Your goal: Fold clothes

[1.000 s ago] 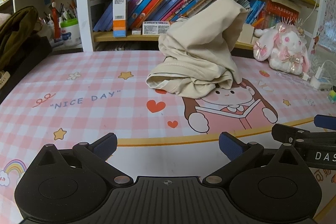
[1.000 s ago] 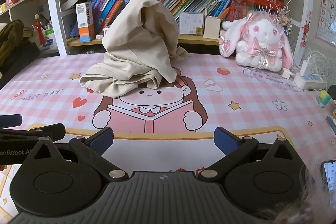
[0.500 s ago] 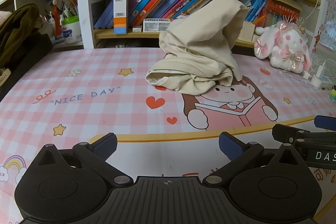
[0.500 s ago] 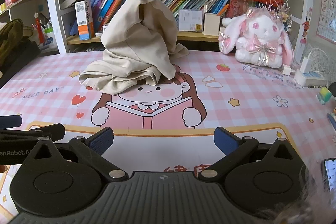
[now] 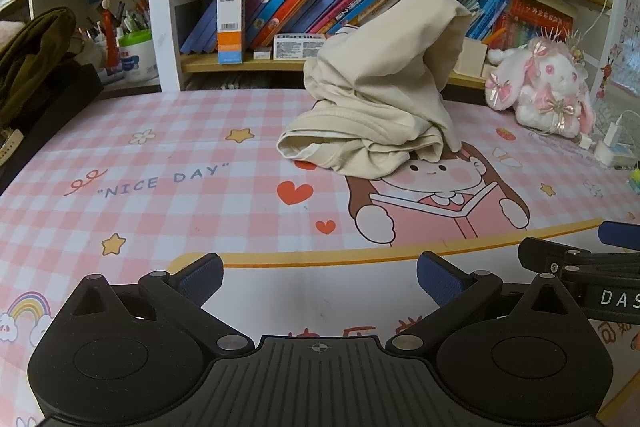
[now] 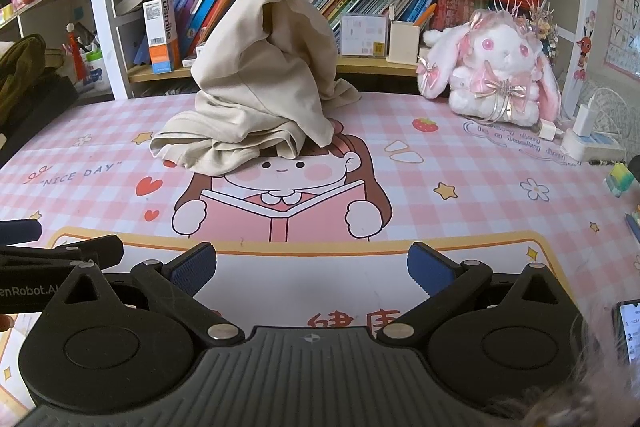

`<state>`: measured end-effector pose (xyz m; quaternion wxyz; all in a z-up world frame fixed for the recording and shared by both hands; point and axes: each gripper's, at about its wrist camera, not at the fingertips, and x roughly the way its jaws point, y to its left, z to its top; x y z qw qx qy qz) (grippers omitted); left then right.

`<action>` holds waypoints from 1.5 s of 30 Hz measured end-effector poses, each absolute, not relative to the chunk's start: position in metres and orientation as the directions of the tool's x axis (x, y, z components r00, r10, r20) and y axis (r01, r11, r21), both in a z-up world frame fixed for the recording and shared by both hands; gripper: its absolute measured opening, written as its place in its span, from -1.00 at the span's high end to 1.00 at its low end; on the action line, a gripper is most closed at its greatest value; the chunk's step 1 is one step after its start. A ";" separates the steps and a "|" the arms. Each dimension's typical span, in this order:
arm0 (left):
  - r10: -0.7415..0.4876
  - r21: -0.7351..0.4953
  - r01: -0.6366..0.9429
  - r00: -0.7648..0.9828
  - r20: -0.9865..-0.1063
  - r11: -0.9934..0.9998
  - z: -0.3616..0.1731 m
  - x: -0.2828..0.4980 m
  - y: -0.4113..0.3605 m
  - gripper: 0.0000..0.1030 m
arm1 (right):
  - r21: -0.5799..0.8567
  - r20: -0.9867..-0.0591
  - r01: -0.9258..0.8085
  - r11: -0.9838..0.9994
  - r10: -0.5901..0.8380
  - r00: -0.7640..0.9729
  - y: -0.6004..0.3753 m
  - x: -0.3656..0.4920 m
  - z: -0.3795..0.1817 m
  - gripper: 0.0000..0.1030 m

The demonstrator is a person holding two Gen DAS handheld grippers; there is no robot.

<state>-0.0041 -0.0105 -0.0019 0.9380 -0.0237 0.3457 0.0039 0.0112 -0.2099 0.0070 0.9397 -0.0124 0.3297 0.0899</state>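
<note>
Both tongs sit spread wide with nothing between them, low over the near edge of the table (image 5: 120, 155). Left tongs (image 5: 319, 277) are on the left, right tongs (image 6: 312, 267) just beside them. Beige garment (image 6: 256, 99) is a crumpled heap well ahead of both, propped up against the bookshelf (image 6: 360, 65) at the far edge. Loads of bare pink checked mat on the "NICE DAY" side and in front of the heap; plush bunny (image 6: 496, 67) and a white charger (image 6: 584, 115) crowd the far right.
</note>
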 end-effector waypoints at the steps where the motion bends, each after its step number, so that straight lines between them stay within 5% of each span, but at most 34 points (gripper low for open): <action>1: -0.008 -0.042 -0.025 0.761 -0.649 0.999 -0.002 -0.004 -0.011 -1.00 | 0.036 -0.622 -0.177 0.983 0.161 0.766 -0.210 0.011 0.007 -1.00; 45: 0.000 -0.052 -0.044 0.763 -0.646 0.998 -0.002 -0.007 -0.003 -1.00 | 0.036 -0.634 -0.190 0.981 0.169 0.754 -0.201 0.010 0.008 -1.00</action>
